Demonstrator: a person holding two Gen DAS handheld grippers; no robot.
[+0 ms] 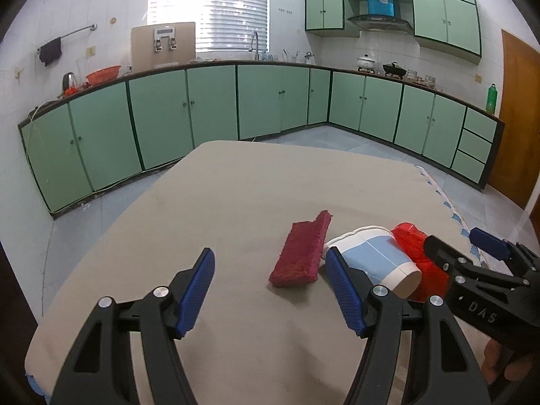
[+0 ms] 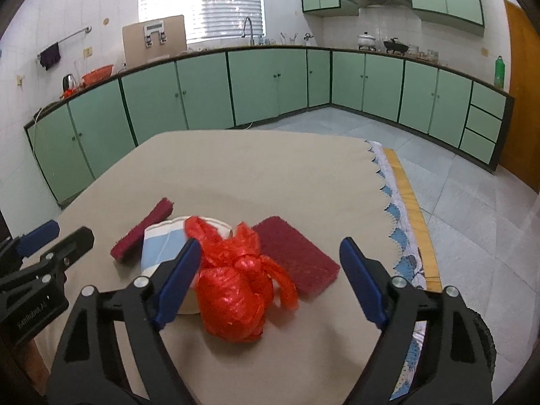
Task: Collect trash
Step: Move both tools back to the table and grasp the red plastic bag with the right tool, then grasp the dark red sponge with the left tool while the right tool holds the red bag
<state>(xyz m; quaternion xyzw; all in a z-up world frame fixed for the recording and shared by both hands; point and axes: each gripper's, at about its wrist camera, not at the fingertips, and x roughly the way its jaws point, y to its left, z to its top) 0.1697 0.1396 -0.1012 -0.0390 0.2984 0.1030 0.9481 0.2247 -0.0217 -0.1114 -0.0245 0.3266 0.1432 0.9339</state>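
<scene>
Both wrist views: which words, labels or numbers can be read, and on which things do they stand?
"DAS": on the right gripper body, left wrist view.
Left gripper body, right wrist view: lettering upside down, too blurred to read.
Cup, blue box: no readable text.

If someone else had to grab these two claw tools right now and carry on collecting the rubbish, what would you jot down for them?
Left gripper: open, empty, above the table near the paper cup.
Right gripper: open, holding nothing; the red plastic bag lies between its fingers, not pinched.
The cup lies on its side against the bag. One dark red scouring pad lies on the cup's left, another to the right of the bag.
Done: nothing picked up yet.
Left: probably grip the bag, then gather the cup and pads. No bin is in view.
</scene>
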